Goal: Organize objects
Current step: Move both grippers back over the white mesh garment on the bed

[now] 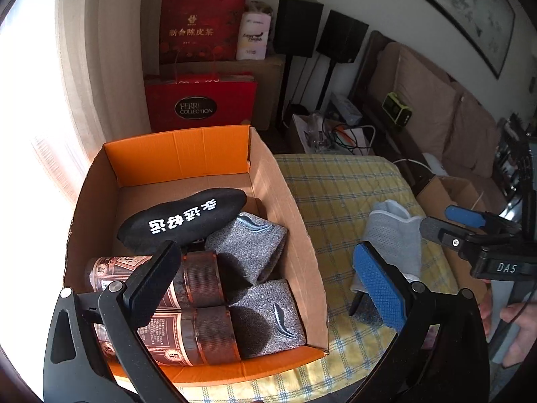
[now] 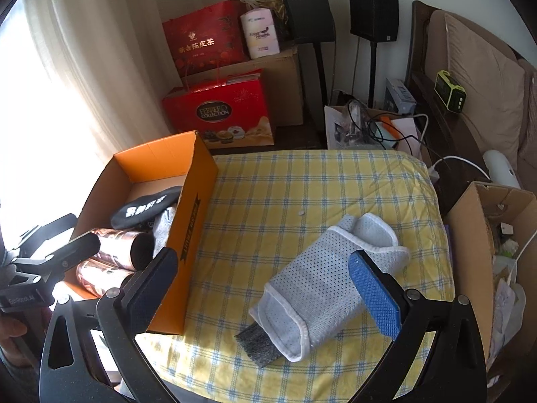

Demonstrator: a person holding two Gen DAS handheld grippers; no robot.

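**A:** Right, stock check. What's in the carton?

**B:** Orange cardboard box, left side of the bench with the yellow checked cloth. Contents: one black sock with white lettering, two grey knitted wraps lying side by side, two copper-brown jars on their sides against the near wall. Far half of the box floor is bare.

**A:** And outside it?

**B:** One item: a pale grey mesh brace, flat on the cloth well to the right of the box, with a dark grey strip poking from its near end.

**A:** Your grippers?

**B:** My left gripper hangs over the box's right wall, jaws spread wide, nothing between them. My right gripper sits above the brace, jaws equally wide and empty, pads clear of the fabric.

**A:** Next entry, then?

**B:** The brace, I'd judge. To do it well I'd lower the right gripper across the brace's narrow width near its middle, so both mesh layers bunch between the pads. Soft fabric droops, so I'd lift it high enough to clear the box wall, then lay it in the bare far half instead of on the jars.
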